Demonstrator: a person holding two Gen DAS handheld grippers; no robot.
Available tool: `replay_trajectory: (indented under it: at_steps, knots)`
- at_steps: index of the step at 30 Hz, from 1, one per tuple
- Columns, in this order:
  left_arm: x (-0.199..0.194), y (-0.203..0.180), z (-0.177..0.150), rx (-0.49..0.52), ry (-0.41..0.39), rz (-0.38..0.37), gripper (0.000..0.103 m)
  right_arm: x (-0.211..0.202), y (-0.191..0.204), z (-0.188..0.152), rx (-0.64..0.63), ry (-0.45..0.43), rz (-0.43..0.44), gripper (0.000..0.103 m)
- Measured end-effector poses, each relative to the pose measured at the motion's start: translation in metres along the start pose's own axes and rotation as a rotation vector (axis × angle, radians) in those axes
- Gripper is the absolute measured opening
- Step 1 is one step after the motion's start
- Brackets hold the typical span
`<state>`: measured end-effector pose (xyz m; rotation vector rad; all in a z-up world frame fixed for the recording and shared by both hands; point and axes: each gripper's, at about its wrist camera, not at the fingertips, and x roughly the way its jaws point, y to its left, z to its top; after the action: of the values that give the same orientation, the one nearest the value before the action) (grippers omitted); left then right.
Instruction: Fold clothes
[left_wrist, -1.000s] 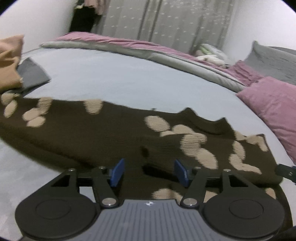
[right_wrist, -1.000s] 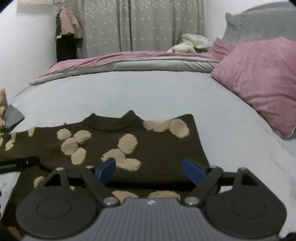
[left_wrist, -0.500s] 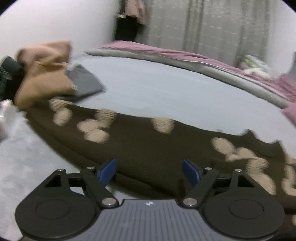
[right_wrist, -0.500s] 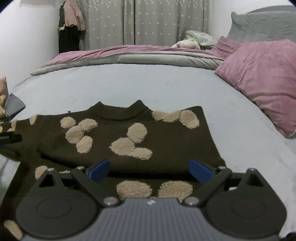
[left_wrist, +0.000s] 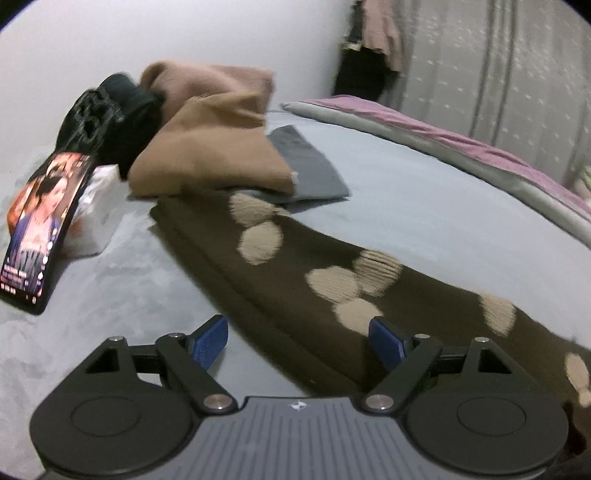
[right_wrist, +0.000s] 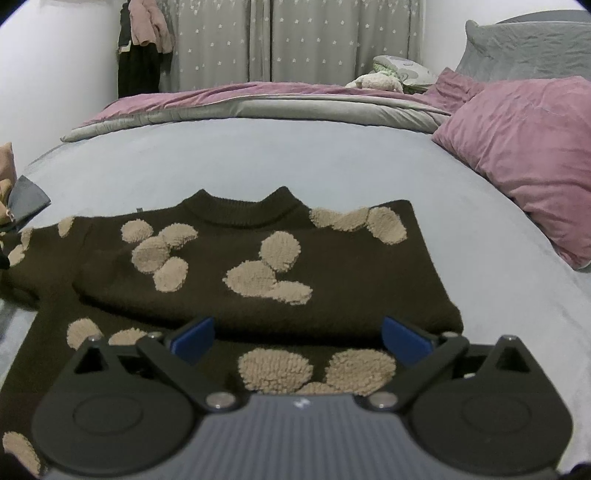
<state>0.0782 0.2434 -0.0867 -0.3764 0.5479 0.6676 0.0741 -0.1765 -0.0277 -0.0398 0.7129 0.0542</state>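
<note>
A dark brown knitted sweater with fluffy beige spots (right_wrist: 236, 266) lies flat on the pale blue-grey bedspread (right_wrist: 258, 158), its round collar (right_wrist: 240, 210) pointing to the far side. Its right side is folded in over the body, giving a straight edge on the right, and a layer of the body lies doubled over the near hem. The long left sleeve (left_wrist: 295, 266) stretches out across the bedspread toward the left, its cuff end lying just beside a heap of clothes.

The right gripper (right_wrist: 299, 338) hovers at the near hem of the sweater, its blue-tipped fingers (right_wrist: 192, 336) spread wide apart with nothing between them. The left gripper (left_wrist: 297, 341) hangs over the near edge of the sleeve, its fingers also wide apart and empty.

At the far left sit a folded tan garment (left_wrist: 214, 147), a flat dark grey cloth (left_wrist: 310, 166) under it, and a crumpled black garment (left_wrist: 110, 114). A lit smartphone (left_wrist: 40, 229) leans against a white packet (left_wrist: 96, 210) near them. On the right lies a mauve velvet pillow (right_wrist: 524, 155); a rolled mauve-and-grey duvet (right_wrist: 258, 103) runs along the far edge, before a grey star-print curtain (right_wrist: 295, 37).
</note>
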Motion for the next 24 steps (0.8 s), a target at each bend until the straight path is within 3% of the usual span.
replay_trajectory:
  at_steps: [10, 17, 20, 22, 24]
  knots:
    - [0.023, 0.020, -0.001, -0.111, -0.063, -0.048, 0.083, 0.012, 0.007, -0.006, -0.093, 0.013, -0.045, 0.102]
    - [0.031, 0.040, 0.003, -0.232, -0.098, -0.093, 0.082, 0.024, 0.011, -0.005, -0.097, 0.031, -0.026, 0.102]
    - [0.034, 0.049, 0.004, -0.284, -0.114, -0.112, 0.064, 0.027, 0.015, -0.007, -0.108, 0.034, -0.025, 0.102]
    - [0.036, 0.053, 0.005, -0.311, -0.120, -0.115, 0.037, 0.027, 0.016, -0.007, -0.112, 0.036, -0.025, 0.102]
    - [0.037, 0.056, 0.006, -0.318, -0.120, -0.117, 0.019, 0.027, 0.016, -0.008, -0.113, 0.037, -0.026, 0.102]
